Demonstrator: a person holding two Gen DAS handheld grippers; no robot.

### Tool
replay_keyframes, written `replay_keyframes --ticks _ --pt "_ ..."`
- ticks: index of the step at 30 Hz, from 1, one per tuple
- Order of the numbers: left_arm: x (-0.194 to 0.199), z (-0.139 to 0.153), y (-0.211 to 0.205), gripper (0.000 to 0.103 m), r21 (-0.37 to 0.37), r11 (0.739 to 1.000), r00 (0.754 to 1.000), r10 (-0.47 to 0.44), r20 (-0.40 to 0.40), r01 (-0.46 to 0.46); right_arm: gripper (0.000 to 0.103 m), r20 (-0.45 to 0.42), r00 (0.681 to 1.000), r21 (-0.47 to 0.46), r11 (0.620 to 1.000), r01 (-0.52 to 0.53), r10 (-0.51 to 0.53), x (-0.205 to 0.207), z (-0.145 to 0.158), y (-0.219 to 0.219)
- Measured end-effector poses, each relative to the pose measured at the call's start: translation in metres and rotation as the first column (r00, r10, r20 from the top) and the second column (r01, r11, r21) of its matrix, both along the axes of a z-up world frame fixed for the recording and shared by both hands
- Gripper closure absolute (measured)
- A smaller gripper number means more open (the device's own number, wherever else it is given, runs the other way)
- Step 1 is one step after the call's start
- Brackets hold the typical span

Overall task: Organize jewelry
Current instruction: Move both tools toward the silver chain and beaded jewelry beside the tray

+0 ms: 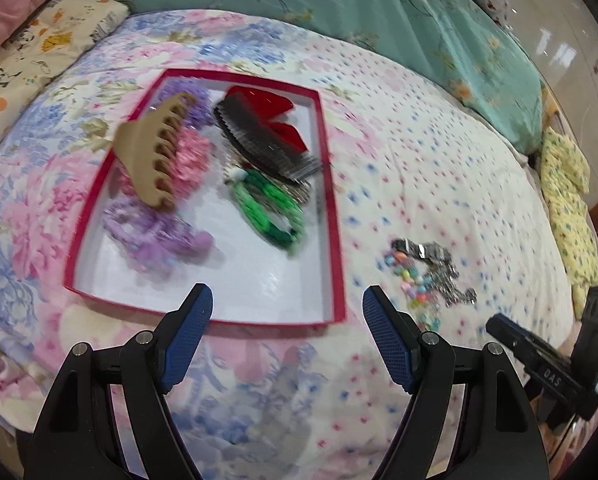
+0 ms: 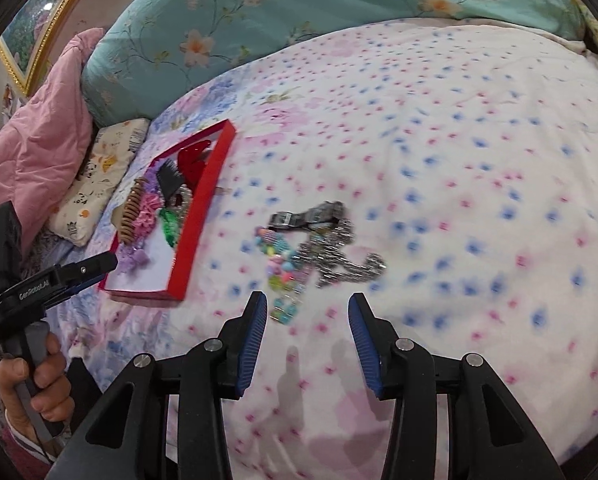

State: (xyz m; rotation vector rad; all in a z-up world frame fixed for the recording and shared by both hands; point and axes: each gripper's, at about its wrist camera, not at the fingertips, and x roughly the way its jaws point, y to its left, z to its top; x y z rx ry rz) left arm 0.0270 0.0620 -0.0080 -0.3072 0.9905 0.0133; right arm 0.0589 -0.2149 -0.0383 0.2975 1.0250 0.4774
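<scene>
Two hand-held grippers hover over the bed (image 2: 459, 120). Just ahead of the right hand-held gripper (image 2: 307, 332), its empty jaws partly apart, lies a jewelry pile (image 2: 319, 252). Wide open, the left hand-held gripper (image 1: 287, 328) sits at the red tray (image 1: 331, 208).

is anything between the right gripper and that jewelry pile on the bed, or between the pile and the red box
Nothing visible. The right gripper is empty, with only bare bedspread before the jewelry pile. Between the pile and the red box lies open bedspread. The left gripper hovers at the box's near edge, beside that path.
</scene>
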Motion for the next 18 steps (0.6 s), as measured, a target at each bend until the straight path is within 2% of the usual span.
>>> replay_keyframes --ticks 8,18 --pt "-0.008 -0.012 -0.030 0.025 0.007 0.998 0.998 -0.062 -0.032 0.062 0.058 0.012 1.000 -0.021 1.000 0.017 -0.017 -0.003 0.000 -0.010" --pt "-0.016 -0.027 -0.061 0.025 -0.011 0.991 0.989 -0.135 -0.060 0.134 0.058 0.025 0.999 -0.102 0.994 -0.041 0.044 0.009 -0.004 0.004"
